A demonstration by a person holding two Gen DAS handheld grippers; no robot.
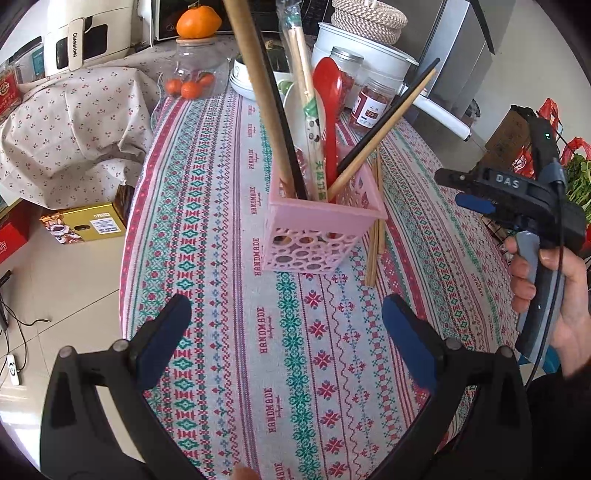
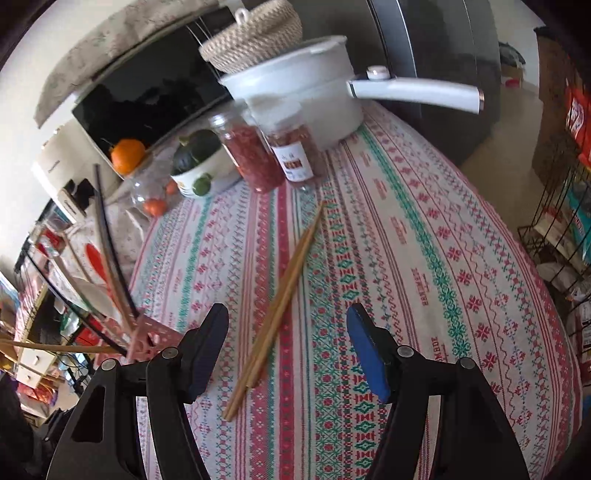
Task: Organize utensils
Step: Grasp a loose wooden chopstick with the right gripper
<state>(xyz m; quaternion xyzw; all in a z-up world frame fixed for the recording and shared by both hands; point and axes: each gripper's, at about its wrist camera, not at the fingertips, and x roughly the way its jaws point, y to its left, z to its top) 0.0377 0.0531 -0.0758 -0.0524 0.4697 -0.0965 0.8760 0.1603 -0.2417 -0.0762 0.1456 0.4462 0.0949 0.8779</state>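
A pink perforated utensil holder (image 1: pixel 317 236) stands on the patterned tablecloth (image 1: pixel 229 258). It holds a red spoon (image 1: pixel 328 110), wrapped chopsticks (image 1: pixel 310 122), a thick wooden stick (image 1: pixel 258 92) and black and wooden chopsticks (image 1: pixel 384 133). A pair of bamboo chopsticks (image 2: pixel 280 306) lies flat on the cloth to the right of the holder, also showing in the left wrist view (image 1: pixel 375 240). My left gripper (image 1: pixel 284 336) is open and empty in front of the holder. My right gripper (image 2: pixel 288 350) is open and empty, just above the near end of the loose chopsticks; it shows in the left wrist view (image 1: pixel 461 192).
At the table's far side stand a white pot (image 2: pixel 306 99) with a long handle, a woven basket (image 2: pixel 255 33), two jars of red food (image 2: pixel 280 155), a bowl with dark vegetables (image 2: pixel 199 166) and a glass jar topped by an orange (image 1: pixel 195 55). Wire shelves (image 2: pixel 561 229) stand right.
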